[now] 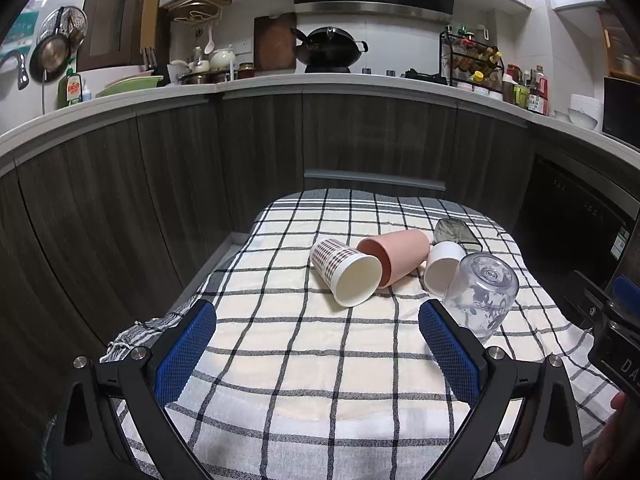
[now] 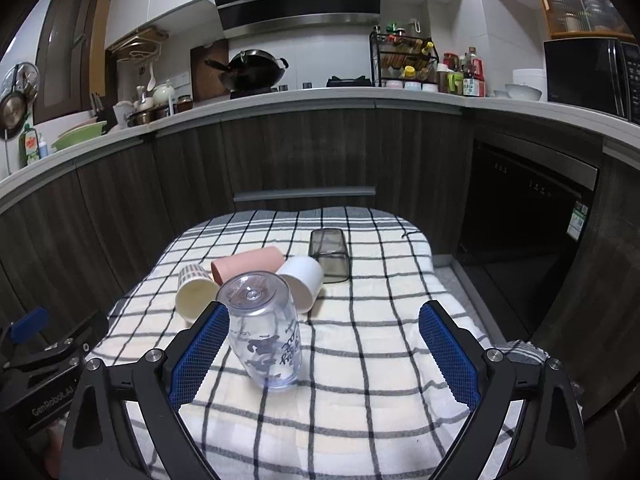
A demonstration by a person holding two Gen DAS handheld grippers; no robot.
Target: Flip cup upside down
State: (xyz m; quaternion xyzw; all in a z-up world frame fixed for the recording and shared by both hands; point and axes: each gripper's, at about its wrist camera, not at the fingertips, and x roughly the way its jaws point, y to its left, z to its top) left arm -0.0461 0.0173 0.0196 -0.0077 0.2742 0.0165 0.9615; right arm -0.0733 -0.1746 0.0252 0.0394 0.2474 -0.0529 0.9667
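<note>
A clear printed glass cup (image 2: 264,332) stands upside down on the checked cloth (image 2: 360,360), base up; it also shows in the left wrist view (image 1: 482,294). Behind it lie several cups on their sides: a plaid paper cup (image 1: 346,272), a pink cup (image 1: 394,256), a white cup (image 1: 442,266) and a dark smoky tumbler (image 2: 329,254). My right gripper (image 2: 324,354) is open, its left pad beside the glass cup without gripping it. My left gripper (image 1: 318,354) is open and empty over the cloth, nearer than the cups.
The cloth covers a small table (image 1: 280,380) in front of dark wood kitchen cabinets (image 1: 260,152). A dishwasher (image 2: 528,216) stands to the right. The counter above holds a wok (image 1: 330,50), a spice rack (image 2: 404,60) and bottles.
</note>
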